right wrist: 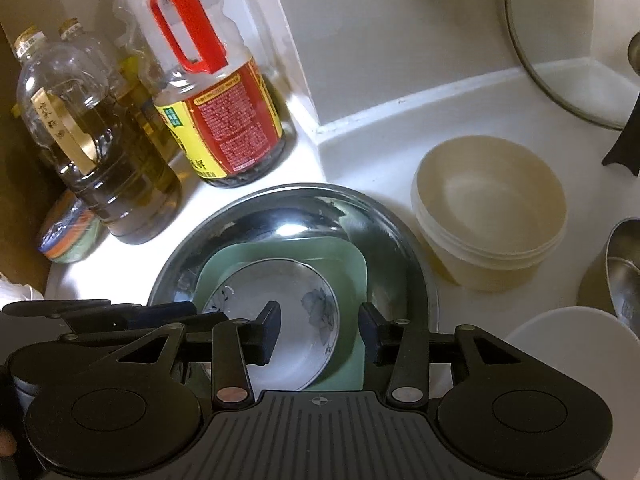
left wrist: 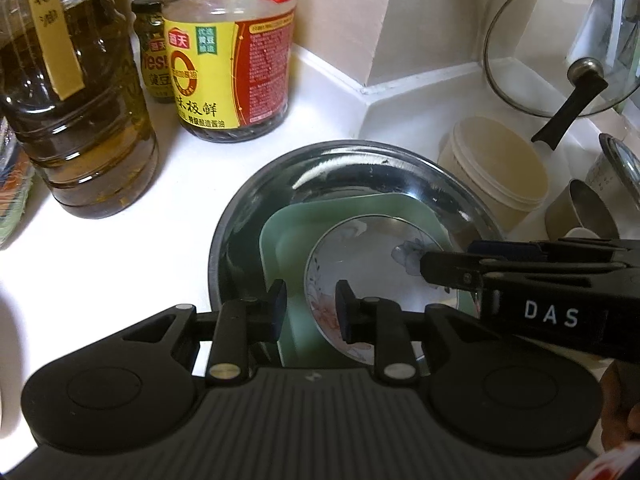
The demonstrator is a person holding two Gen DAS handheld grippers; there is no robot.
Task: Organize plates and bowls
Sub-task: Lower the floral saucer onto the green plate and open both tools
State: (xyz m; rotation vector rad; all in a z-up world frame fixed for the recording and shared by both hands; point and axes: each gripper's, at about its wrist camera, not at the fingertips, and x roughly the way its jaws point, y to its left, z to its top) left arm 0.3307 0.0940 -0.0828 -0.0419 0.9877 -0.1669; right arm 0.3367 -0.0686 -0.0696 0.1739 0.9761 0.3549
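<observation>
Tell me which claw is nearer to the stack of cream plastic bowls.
Right. The right claw hangs over the right part of the floral bowl, on the side where the stack of cream plastic bowls stands. The left claw is over that bowl's far-side rim.

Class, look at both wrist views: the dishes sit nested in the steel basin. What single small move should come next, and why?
Probably lift both grippers clear. The floral bowl already rests in the green plate inside the steel basin, and the left gripper and right gripper both stand open, gripping nothing.
</observation>
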